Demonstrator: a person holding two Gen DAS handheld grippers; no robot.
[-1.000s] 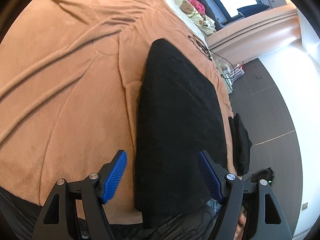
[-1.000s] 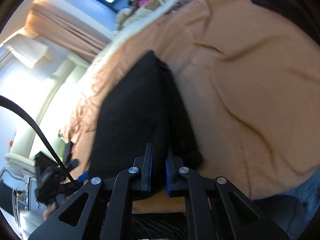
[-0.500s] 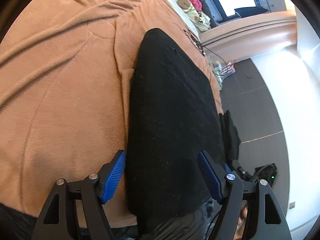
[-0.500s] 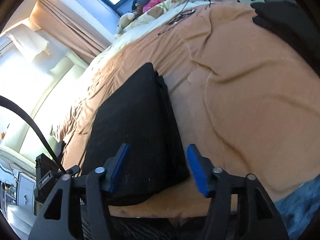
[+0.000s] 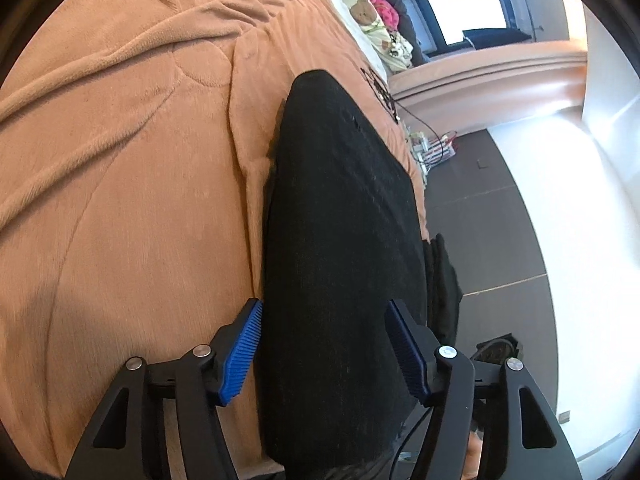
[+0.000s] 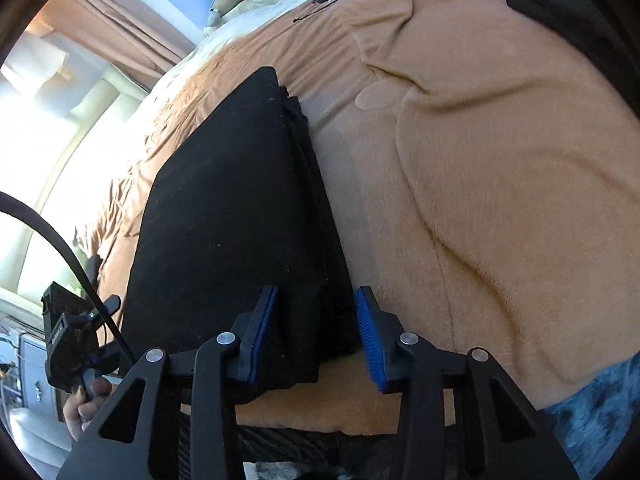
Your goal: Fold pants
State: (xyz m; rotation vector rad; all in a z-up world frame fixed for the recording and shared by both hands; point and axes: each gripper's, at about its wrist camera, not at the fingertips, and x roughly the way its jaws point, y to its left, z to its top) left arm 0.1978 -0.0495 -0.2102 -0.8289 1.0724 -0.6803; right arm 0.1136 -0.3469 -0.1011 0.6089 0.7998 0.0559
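The folded black pants [image 5: 340, 240] lie on the orange blanket [image 5: 120, 200] near the bed's edge, both the left claw [image 5: 324, 354] and right claw [image 6: 316, 332] open and just narrowing, straddling the near end without pressing it.

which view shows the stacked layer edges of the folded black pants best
The right wrist view: the black pants show their stepped layer edges along the side facing the orange blanket. The left wrist view shows mostly the smooth top face of the pants.
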